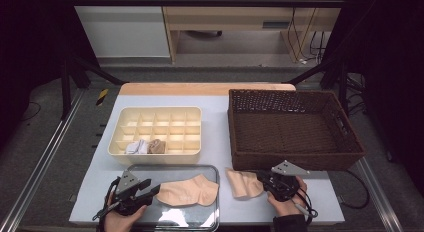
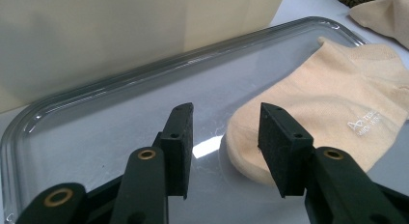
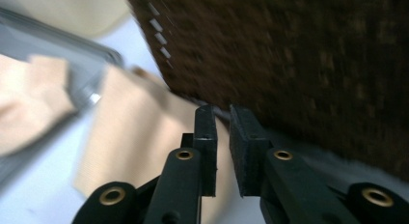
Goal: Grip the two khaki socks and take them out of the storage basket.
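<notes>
**Two peach socks, one on the tray, one by the basket**

The left gripper (image 2: 225,142) hovers over the clear glass tray (image 1: 145,171), jaws parted and empty, at the toe of the peach ankle sock (image 1: 189,192) lying flat there. The right gripper (image 3: 223,147), blurred, seems to hold nothing; its jaws stand a narrow slit apart above a second peach sock (image 1: 244,183) on the white table (image 1: 215,104), just beside the dark woven basket (image 1: 295,159).

Lab-like room: black frame rails (image 1: 200,2), loose cables (image 1: 305,42), wooden bench (image 1: 225,22) behind table (image 1: 220,99).
</notes>
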{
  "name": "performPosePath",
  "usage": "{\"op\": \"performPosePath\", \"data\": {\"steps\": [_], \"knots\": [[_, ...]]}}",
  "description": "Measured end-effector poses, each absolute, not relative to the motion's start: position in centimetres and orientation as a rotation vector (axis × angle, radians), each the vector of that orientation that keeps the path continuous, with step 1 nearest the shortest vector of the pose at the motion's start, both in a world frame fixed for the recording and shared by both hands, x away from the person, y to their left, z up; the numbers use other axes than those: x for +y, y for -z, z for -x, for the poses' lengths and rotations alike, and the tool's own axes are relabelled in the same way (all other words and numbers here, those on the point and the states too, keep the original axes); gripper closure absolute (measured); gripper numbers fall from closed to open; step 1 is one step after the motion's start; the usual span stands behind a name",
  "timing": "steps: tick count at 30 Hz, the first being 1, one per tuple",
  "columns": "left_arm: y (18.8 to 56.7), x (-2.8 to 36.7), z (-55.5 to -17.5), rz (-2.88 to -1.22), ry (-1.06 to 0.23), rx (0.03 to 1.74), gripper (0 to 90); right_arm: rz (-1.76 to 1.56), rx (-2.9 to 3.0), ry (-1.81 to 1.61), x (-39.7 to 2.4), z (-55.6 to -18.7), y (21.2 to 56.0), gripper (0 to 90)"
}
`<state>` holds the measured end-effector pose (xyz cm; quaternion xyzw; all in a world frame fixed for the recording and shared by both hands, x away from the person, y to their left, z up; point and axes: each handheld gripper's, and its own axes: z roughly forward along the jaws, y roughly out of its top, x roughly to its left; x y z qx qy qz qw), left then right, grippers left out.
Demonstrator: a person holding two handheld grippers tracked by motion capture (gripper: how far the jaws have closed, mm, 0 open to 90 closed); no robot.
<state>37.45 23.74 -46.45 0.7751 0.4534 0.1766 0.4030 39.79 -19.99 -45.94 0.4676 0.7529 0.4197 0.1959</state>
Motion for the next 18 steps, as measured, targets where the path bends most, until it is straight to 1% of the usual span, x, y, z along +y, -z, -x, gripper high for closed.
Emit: {"op": "performPosePath", "data": {"steps": [4, 6, 8, 11, 13, 16, 18], "knots": [[46.5, 23.6, -37.4, -1.961, -0.445, 1.145, 55.9, -1.185, 2.164, -1.258, -17.7, -39.4, 44.8, 79.3], [46.5, 23.6, -37.4, -1.961, -0.444, 1.144, 56.0, -1.156, 2.222, -1.289, -16.3, -39.6, 45.0, 75.1], [46.5, 23.7, -37.4, -1.959, -0.442, 1.142, 56.0, -1.142, 2.266, -1.243, -15.2, -39.9, 45.5, 70.8], [46.5, 23.7, -37.4, -1.959, -0.442, 1.142, 56.0, -1.161, 2.303, -1.15, -14.8, -40.5, 46.5, 67.3], [46.5, 23.7, -37.4, -1.96, -0.44, 1.143, 56.1, -1.191, 2.324, -1.116, -14.9, -40.7, 47.2, 72.3], [46.5, 23.7, -37.4, -1.96, -0.441, 1.141, 56.1, -1.209, 2.356, -1.091, -15.2, -40.7, 47.6, 83.3], [46.5, 23.7, -37.4, -1.96, -0.441, 1.143, 56.2, -1.222, 2.361, -1.106, -15.5, -40.7, 47.3, 86.5]]}}
